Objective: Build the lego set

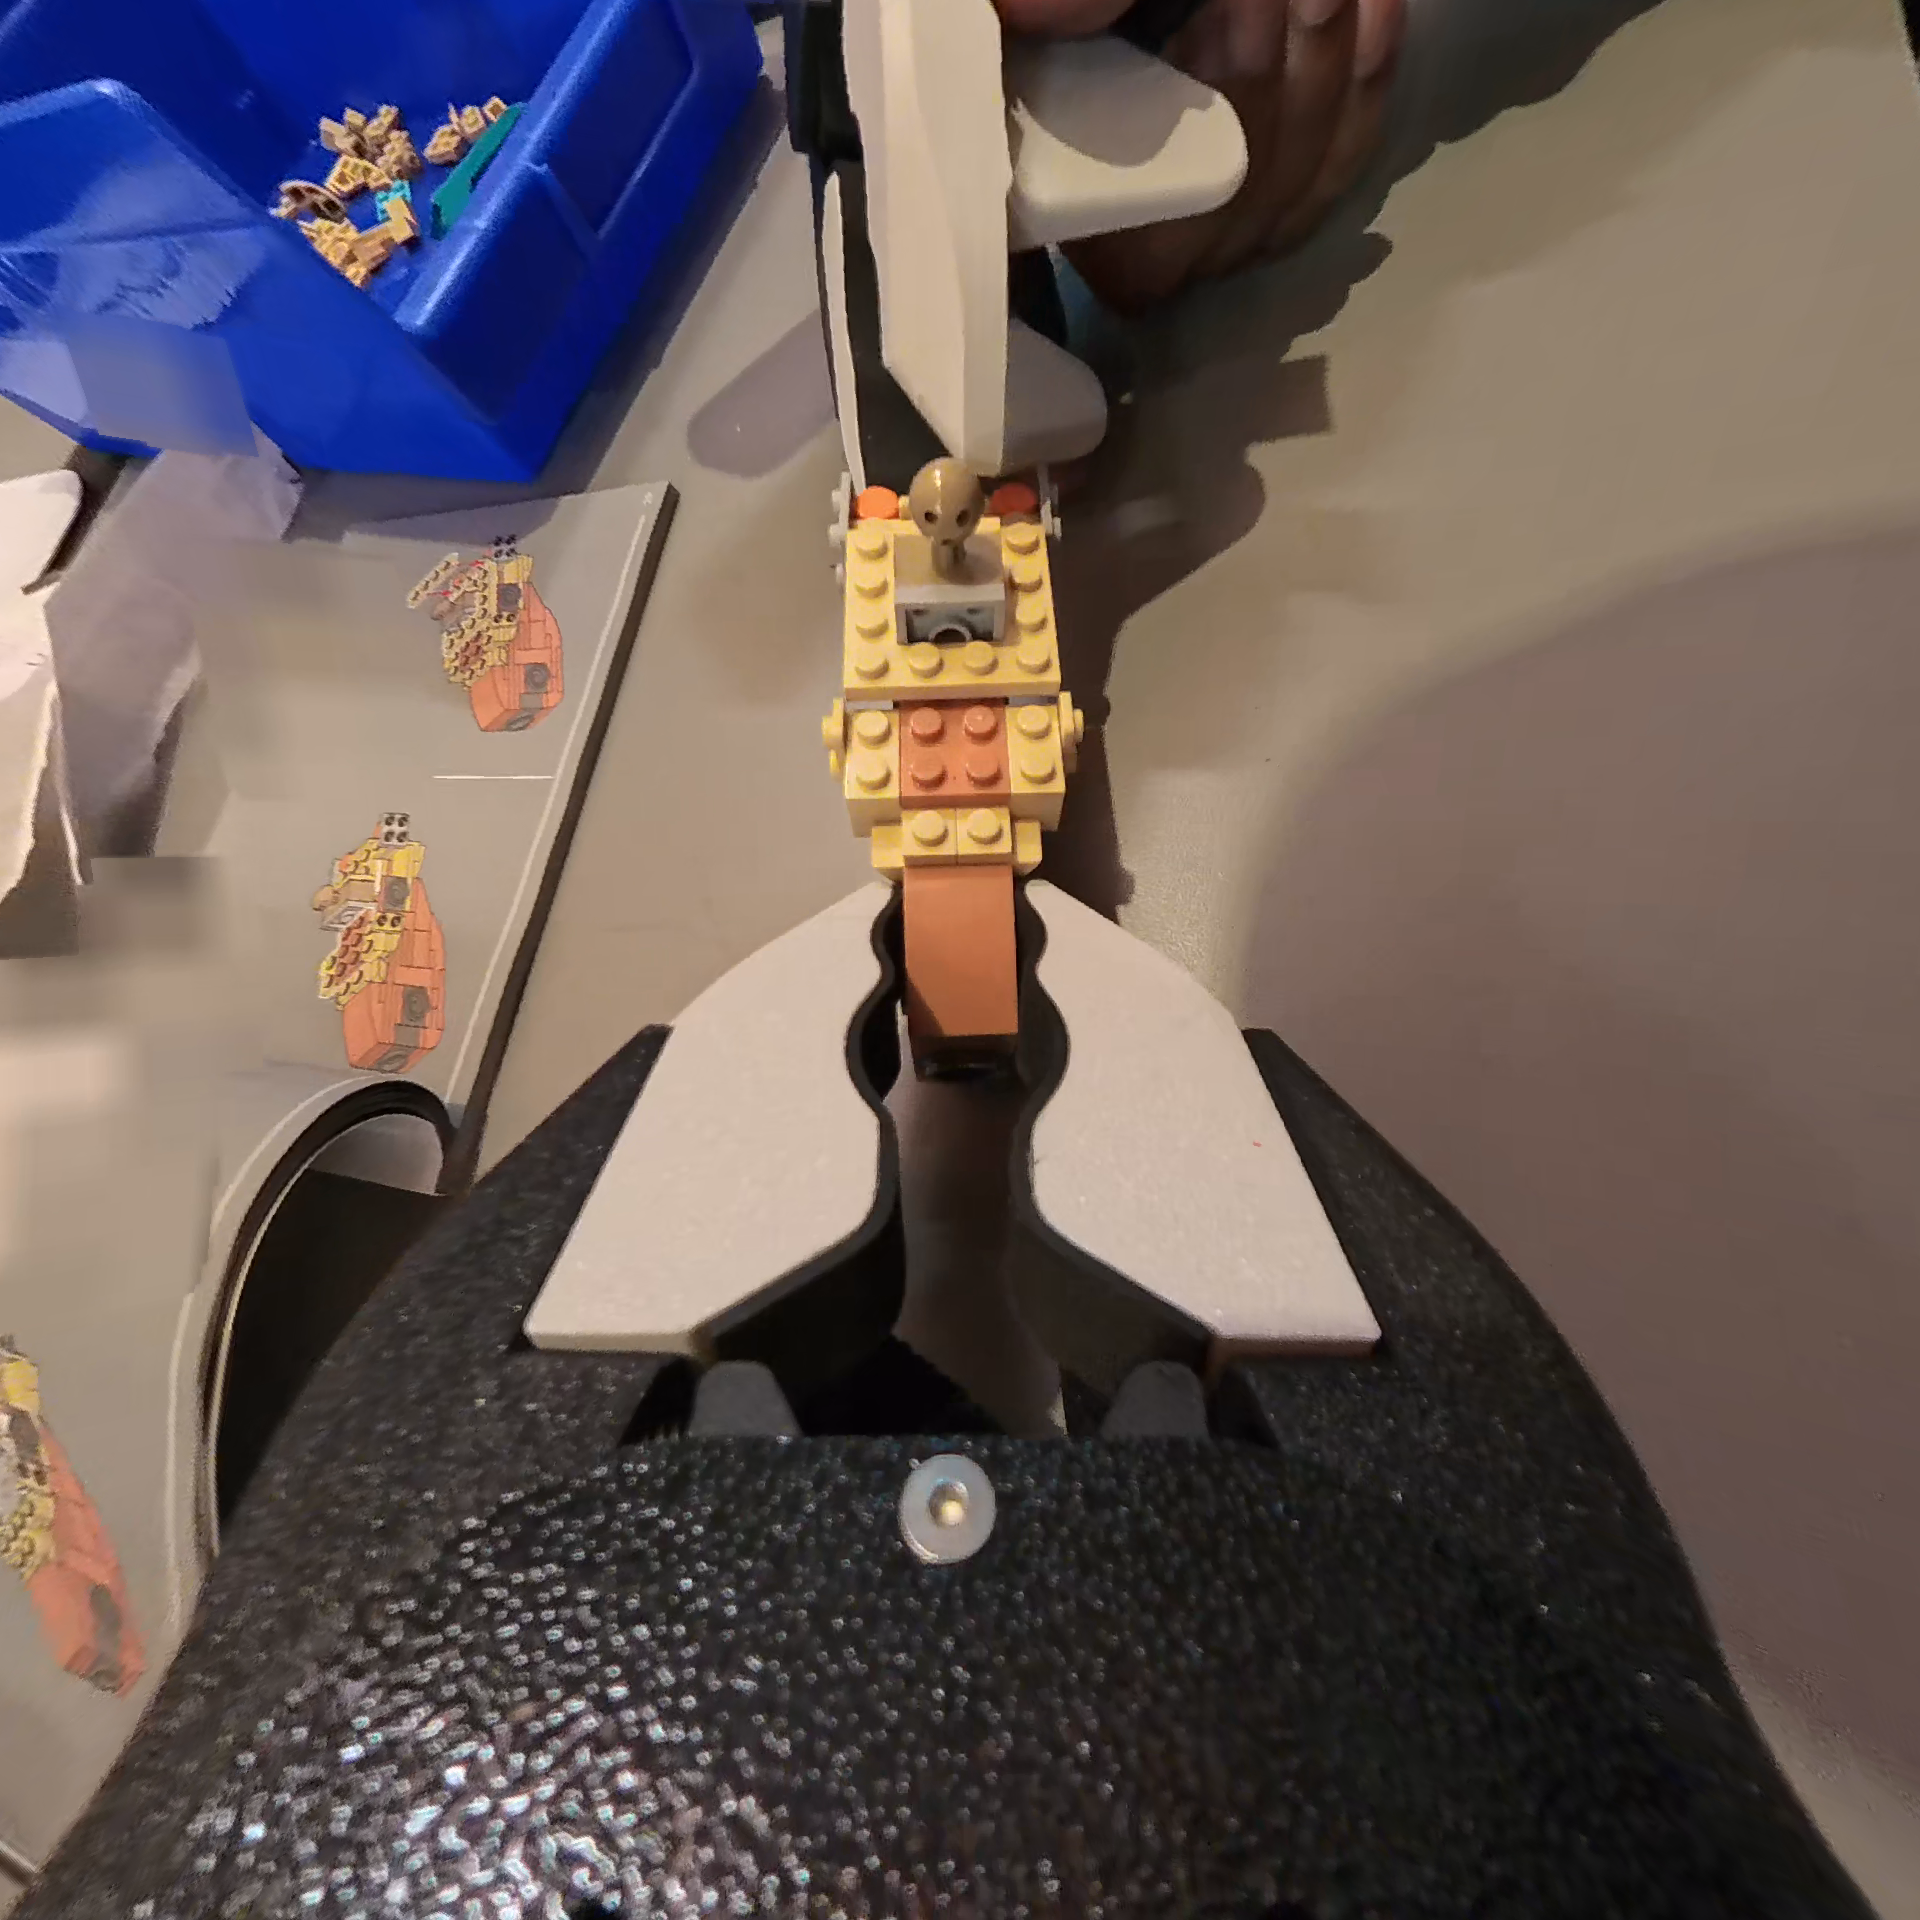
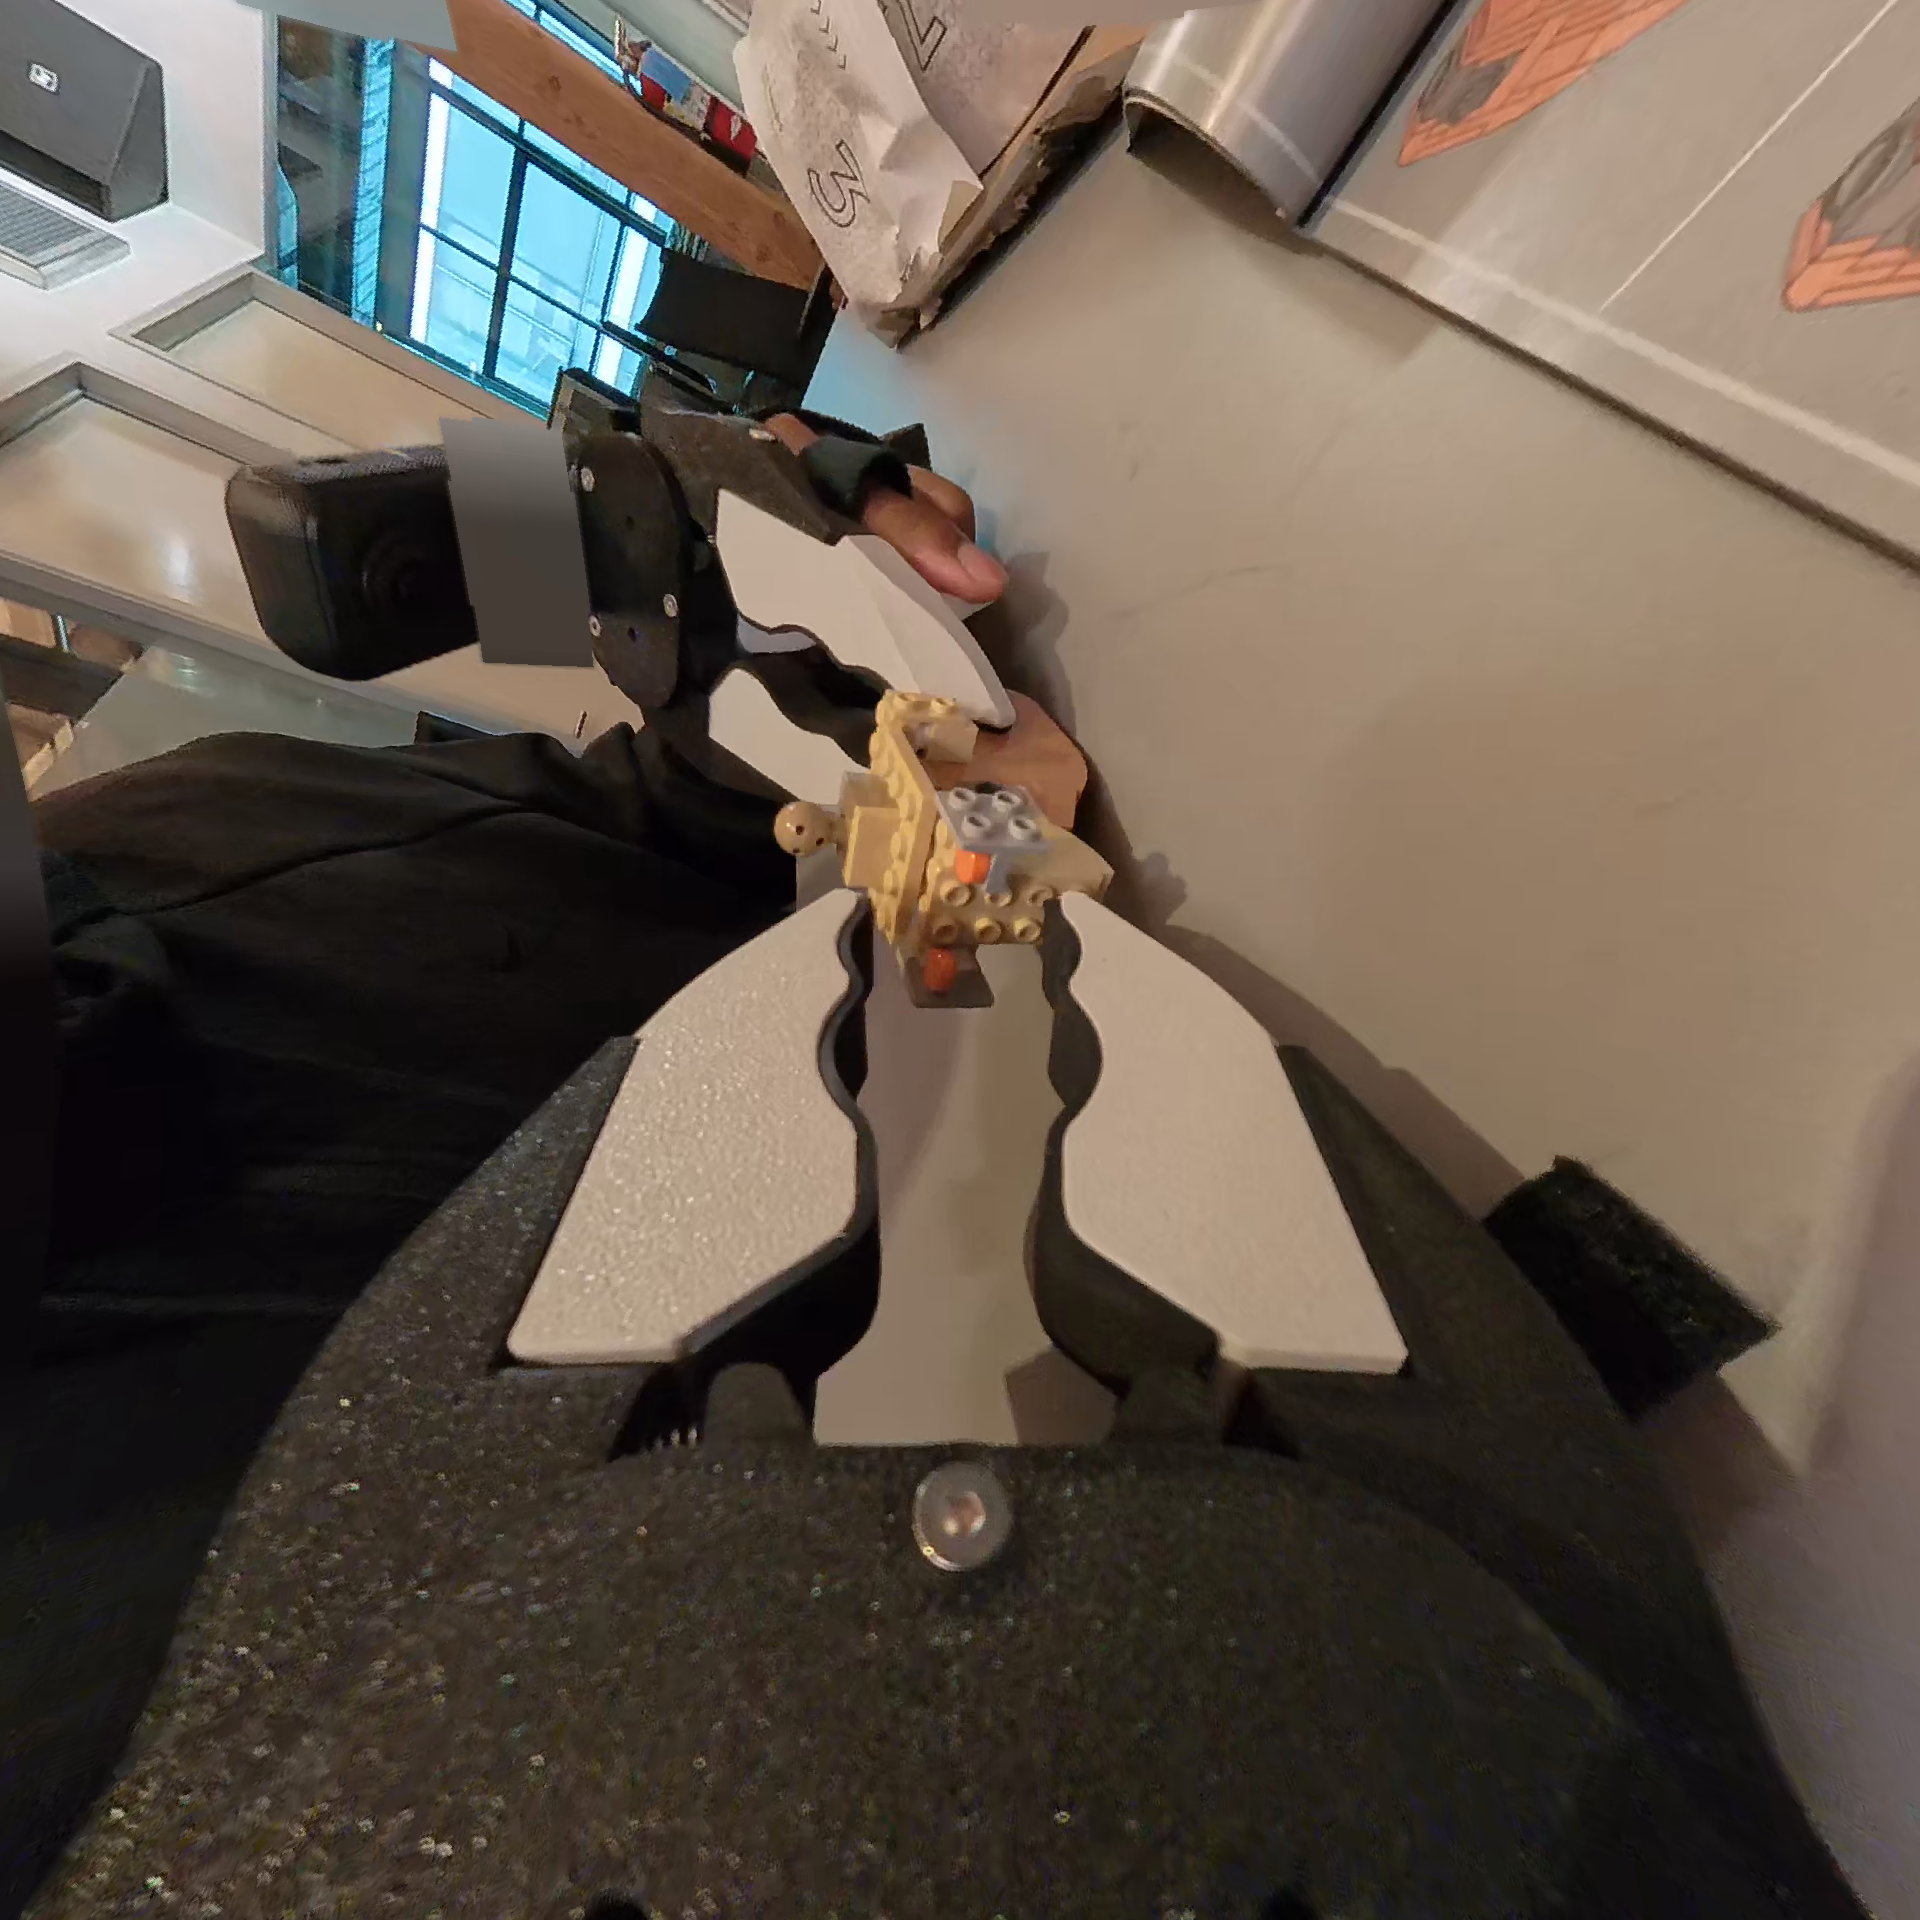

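While clamped on the brown tail of the half-built lego model [image 1: 951,717] just above the tabletop [image 1: 1507,935], left fingers [image 1: 831,966] steady it. Right fingers [image 2: 769,997] probably pinching the far end, mid-assembly. Next: press a piece on squarely.

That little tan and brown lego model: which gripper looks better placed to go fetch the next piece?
Probably the right gripper. Its jaws only frame the lego model's far end, apparently unclamped. The left gripper is shut on the model's brown end, steadying it. Loose pieces wait in the blue bin.
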Demonstrator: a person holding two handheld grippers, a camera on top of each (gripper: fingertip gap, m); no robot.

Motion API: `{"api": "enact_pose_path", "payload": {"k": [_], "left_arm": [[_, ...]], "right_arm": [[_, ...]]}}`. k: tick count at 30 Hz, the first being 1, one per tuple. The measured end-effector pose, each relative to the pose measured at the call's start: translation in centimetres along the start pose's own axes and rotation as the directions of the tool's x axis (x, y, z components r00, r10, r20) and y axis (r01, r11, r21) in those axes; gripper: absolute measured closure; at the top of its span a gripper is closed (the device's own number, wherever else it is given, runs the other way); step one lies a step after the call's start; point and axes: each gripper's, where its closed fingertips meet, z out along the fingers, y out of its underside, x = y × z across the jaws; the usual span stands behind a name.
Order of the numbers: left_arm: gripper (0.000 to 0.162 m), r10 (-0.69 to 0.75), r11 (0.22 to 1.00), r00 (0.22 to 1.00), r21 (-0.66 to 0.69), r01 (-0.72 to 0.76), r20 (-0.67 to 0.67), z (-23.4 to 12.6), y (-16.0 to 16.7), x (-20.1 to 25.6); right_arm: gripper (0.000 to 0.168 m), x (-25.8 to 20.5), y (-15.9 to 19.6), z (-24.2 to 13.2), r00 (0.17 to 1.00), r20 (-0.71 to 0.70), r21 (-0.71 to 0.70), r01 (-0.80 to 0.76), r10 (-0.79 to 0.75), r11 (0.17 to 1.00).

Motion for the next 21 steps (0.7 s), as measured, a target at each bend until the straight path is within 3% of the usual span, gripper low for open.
{"api": "enact_pose_path", "payload": {"k": [12,21], "left_arm": [[0.144,0.058,0.998,0.997,0.003,-0.058,0.042,0.08,-0.14,0.11],[0.144,0.057,0.998,0.998,0.005,-0.058,0.036,0.11,-0.16,0.10]], "right_arm": [[0.127,0.12,-0.10,0.32,0.992,-0.115,0.044,0.057,-0.052,0.997],[0.133,0.51,-0.16,0.29,0.990,-0.134,0.054,0.059,-0.051,0.997]]}}
